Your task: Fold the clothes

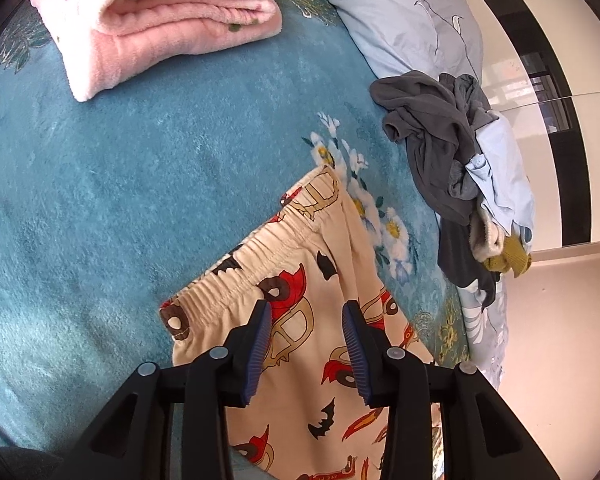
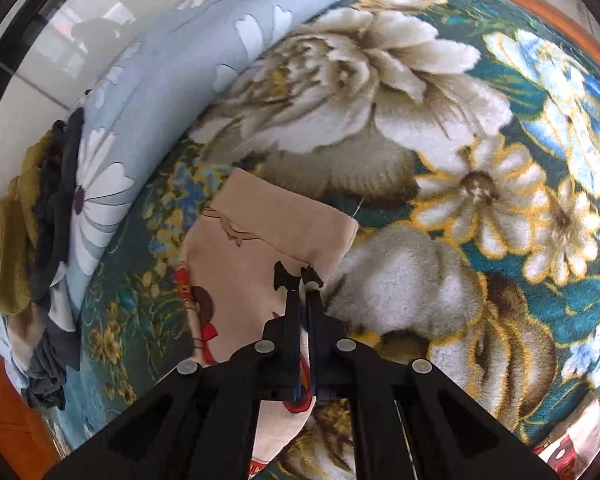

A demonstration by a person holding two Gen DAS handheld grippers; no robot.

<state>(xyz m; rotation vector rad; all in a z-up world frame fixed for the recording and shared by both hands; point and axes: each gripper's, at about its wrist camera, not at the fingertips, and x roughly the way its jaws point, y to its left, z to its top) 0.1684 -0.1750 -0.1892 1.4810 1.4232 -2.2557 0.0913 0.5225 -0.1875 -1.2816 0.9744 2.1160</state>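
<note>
So on the bed, a folded pink fleece blanket is seen toward the far left part of the teal floral bedspread, well apart from everything else. Moving right, the beige shorts with the red car and bat print are laid flat on the bedspread near the bed's right-hand edge, with the elastic waistband pointed toward the middle of the bed. The left tool is held just above them with its blue-padded fingers spread apart; fabric is seen between them but nothing is pinched. Further right, a crumpled heap of grey, pale blue and mustard clothes is piled at the bed's right edge, against a light blue pillow printed with daisies. In the right wrist view, the same heap and the pillow are pushed off to the left side, and another part of the beige shorts is spread over the big cream flowers of the bedspread. The right tool is closed tight, fingers together, with its tips at the cloth near a black bat print; whether any fabric is actually caught between them can't be told.
</note>
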